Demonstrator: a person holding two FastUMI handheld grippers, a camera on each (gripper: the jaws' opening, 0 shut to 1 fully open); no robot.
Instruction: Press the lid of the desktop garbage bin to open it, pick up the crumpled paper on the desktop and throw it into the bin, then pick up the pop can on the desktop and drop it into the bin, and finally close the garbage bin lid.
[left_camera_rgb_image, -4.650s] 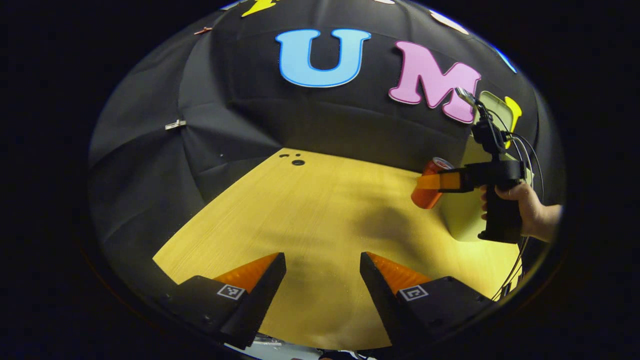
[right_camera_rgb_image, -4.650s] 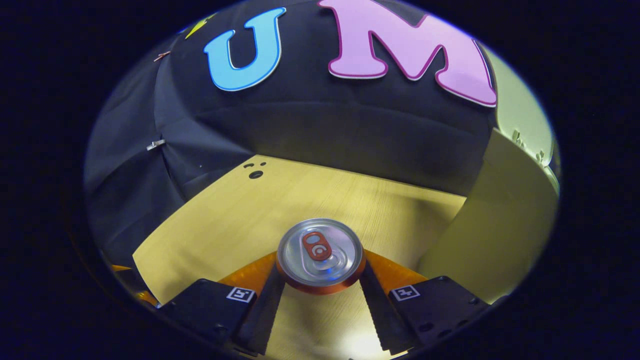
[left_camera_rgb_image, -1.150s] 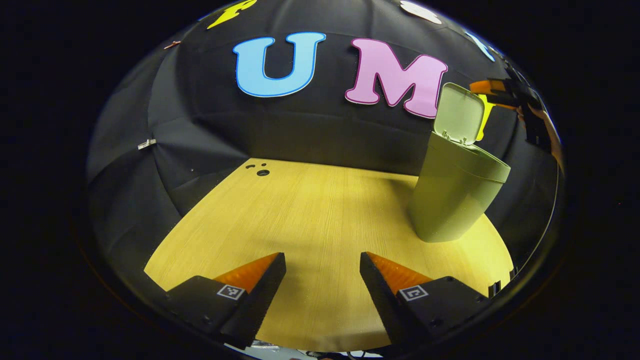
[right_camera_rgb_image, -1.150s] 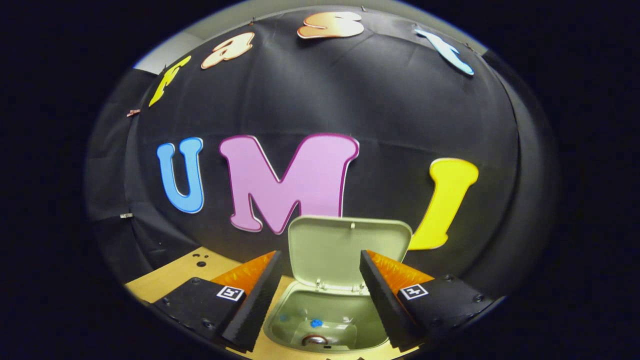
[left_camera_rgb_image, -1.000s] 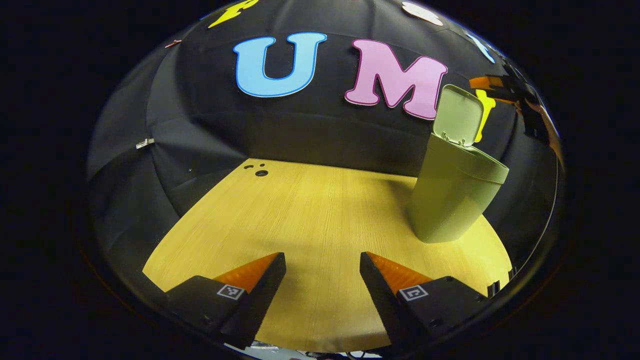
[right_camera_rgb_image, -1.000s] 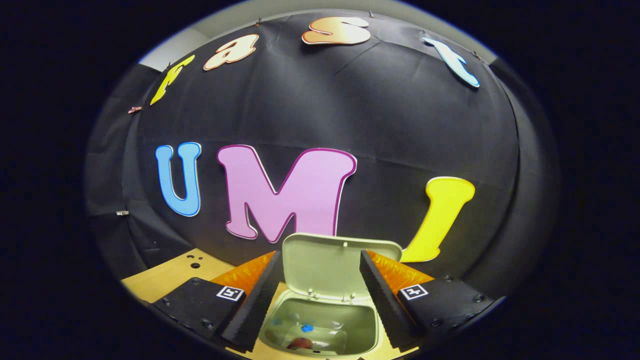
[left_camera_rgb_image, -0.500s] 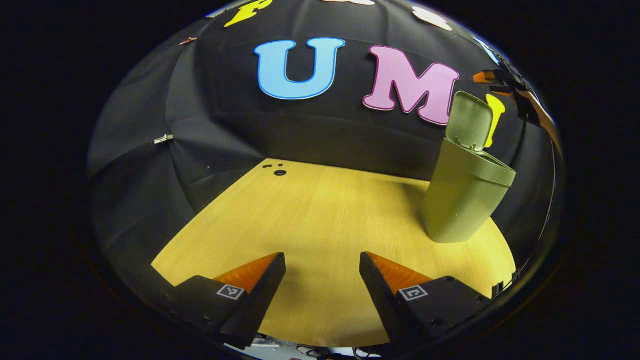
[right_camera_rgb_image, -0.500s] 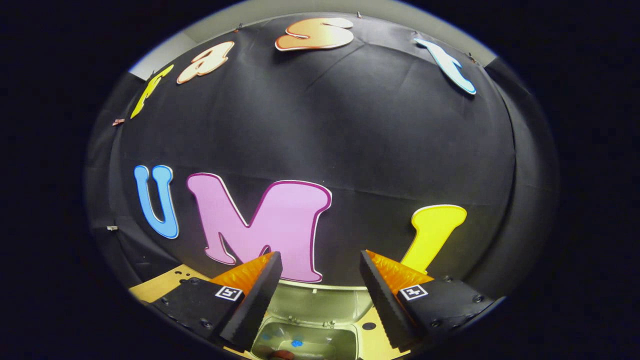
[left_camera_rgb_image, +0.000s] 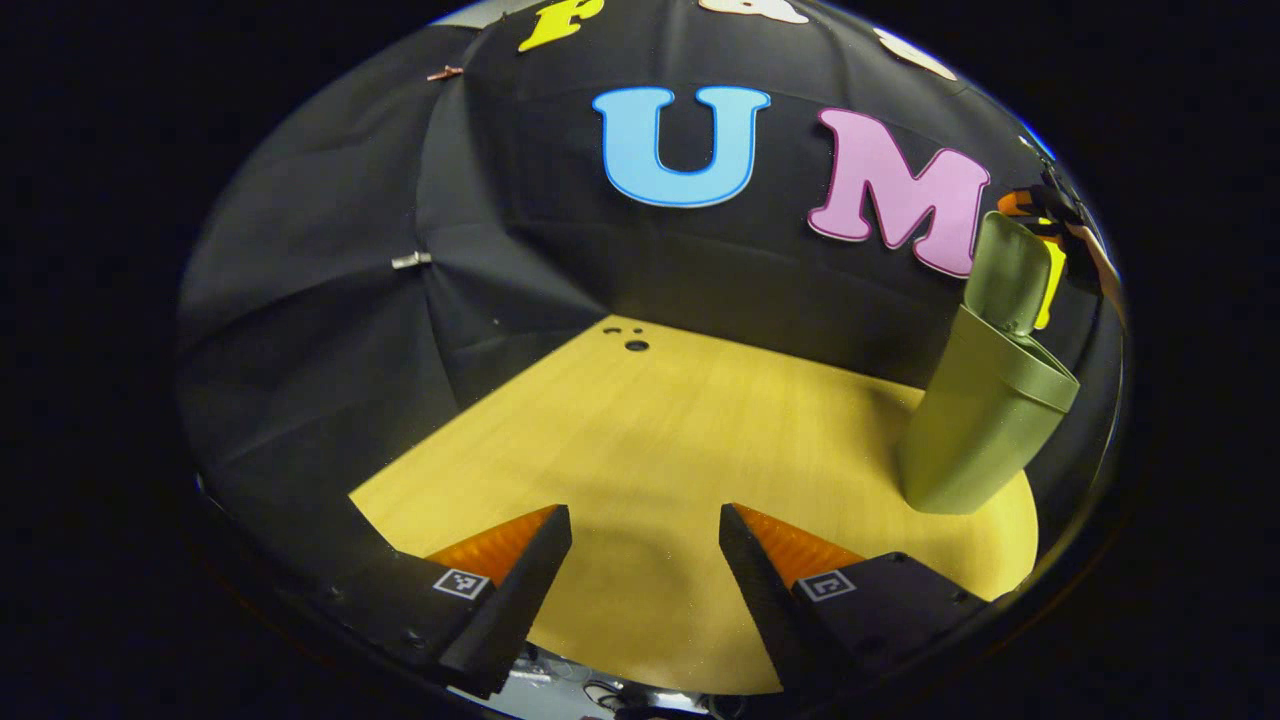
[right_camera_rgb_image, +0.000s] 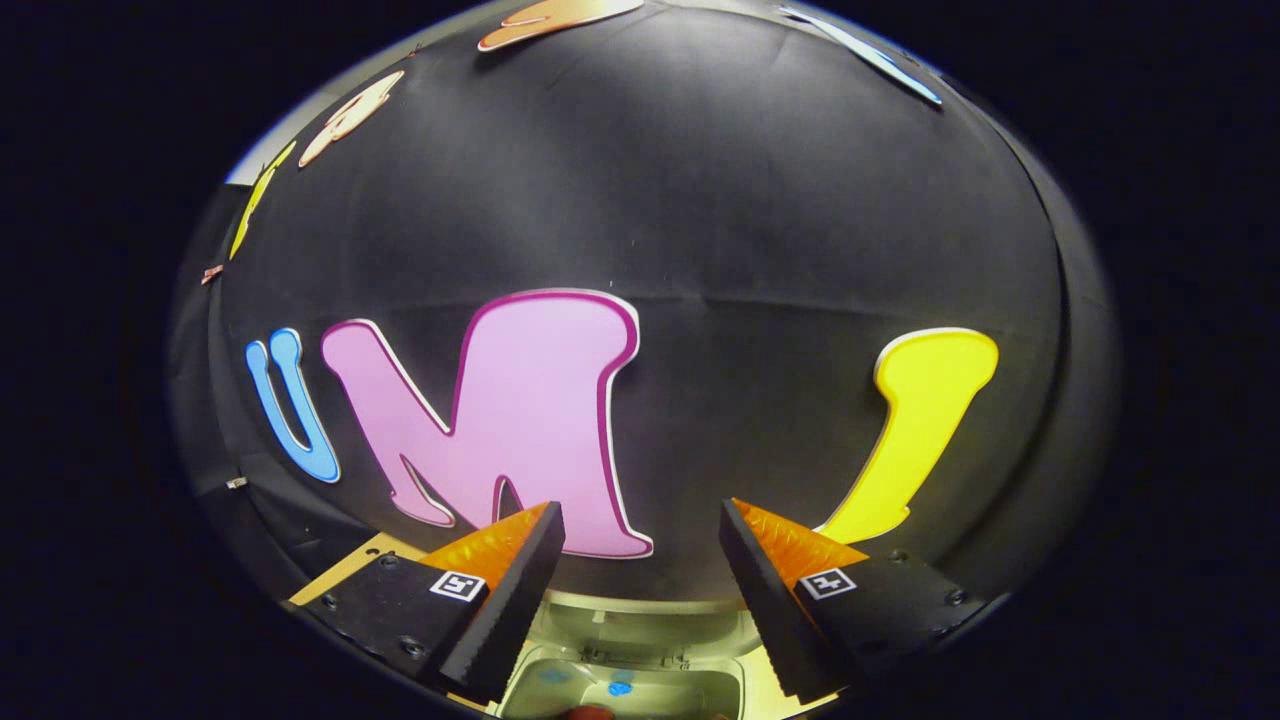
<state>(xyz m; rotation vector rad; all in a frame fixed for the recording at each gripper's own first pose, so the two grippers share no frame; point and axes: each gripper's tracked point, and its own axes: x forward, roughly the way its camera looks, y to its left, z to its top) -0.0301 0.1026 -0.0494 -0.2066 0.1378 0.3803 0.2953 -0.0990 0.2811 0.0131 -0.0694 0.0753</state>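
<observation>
Bin: the green garbage bin (left_camera_rgb_image: 985, 420) stands upright on the desk (left_camera_rgb_image: 680, 450) close to its right edge, seen in the left gripper view; from the right gripper view its open mouth (right_camera_rgb_image: 625, 685) lies directly below, between that gripper's fingers.
Lid: the lid (left_camera_rgb_image: 1005, 272) is raised, standing nearly upright above the rear rim of the bin; in the right gripper view its inner face shows as a pale strip just behind the mouth.
Inside the bin: a small blue spot and a reddish rounded shape (right_camera_rgb_image: 588, 713) sit at the bottom; what the shape is cannot be told.
Right gripper: the right gripper (right_camera_rgb_image: 640, 560) hovers above the bin with its fingers spread apart, nothing between them; in the left gripper view a part of it (left_camera_rgb_image: 1040, 205) shows just behind the top of the lid.
Left gripper: the left gripper (left_camera_rgb_image: 645, 565) hangs over the near edge of the desk, fingers parted and empty, well apart from the bin.
</observation>
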